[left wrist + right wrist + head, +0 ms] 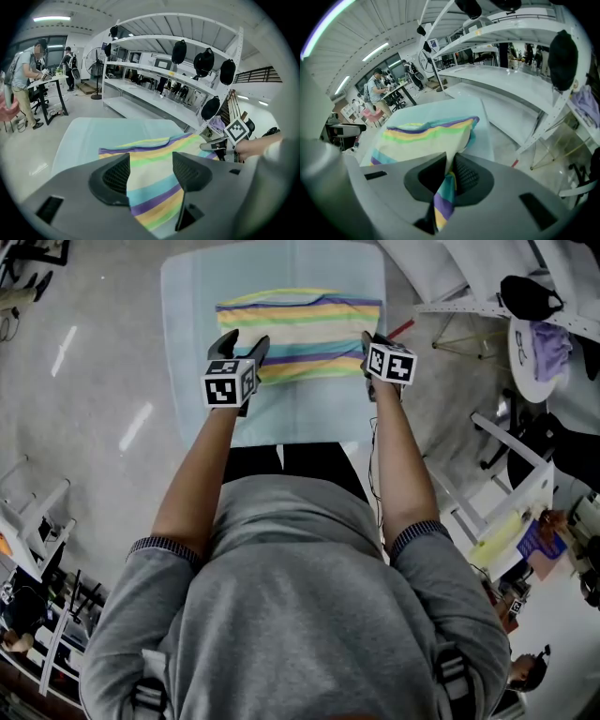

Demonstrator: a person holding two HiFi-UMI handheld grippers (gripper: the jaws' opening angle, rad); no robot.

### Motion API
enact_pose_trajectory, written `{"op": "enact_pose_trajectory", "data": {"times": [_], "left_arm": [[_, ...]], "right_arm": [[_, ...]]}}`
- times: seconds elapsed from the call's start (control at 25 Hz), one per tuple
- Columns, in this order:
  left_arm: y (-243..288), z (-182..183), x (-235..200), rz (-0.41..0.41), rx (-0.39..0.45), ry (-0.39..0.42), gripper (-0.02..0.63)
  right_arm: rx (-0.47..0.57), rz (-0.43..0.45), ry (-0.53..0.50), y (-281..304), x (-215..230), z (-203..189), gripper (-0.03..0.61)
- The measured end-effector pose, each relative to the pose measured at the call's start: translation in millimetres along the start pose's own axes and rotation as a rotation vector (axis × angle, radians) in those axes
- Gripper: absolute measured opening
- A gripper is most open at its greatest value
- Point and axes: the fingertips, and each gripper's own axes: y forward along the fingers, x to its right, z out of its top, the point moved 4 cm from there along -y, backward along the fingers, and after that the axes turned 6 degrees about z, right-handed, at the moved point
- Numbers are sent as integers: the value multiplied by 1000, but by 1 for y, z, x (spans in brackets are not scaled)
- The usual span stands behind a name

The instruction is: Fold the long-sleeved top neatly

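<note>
Head view: a striped top, banded yellow, green, cream, blue and purple, lies as a flat rectangle on a pale blue counter. The left gripper hovers at its near left corner and the right gripper at its right edge. Left gripper view: jaws apart, nothing pinched, stripes showing below between them. Right gripper view: jaws clamped on a fold of the striped edge. The fold would likely go best with the left corner gripped too, both sides carried over evenly, stripes aligned
</note>
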Motion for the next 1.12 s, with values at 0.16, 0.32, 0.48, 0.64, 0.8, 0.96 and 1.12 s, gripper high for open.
{"op": "enact_pose_trajectory", "data": {"times": [0.16,0.32,0.48,0.64,0.8,0.96,1.12], "left_arm": [[3,3,-1,-16,-1,5,305],[2,10,-7,-31,5,19,305],[0,13,-14,-38,11,22,305],[-3,12,-23,-41,13,15,305],[-7,8,-35,-40,14,4,305],[-14,2,-53,-34,15,-11,305],[-23,-4,-73,-19,17,-30,305]], "right_arm": [[18,4,-35,-17,-8,15,41],[27,4,-101,-25,-38,32,41],[49,41,-126,-28,-73,42,41],[61,90,-152,-27,-109,50,41],[60,118,-183,-24,-146,55,41],[45,163,-213,-8,-180,48,41],[24,192,-243,6,-215,45,41]]}}
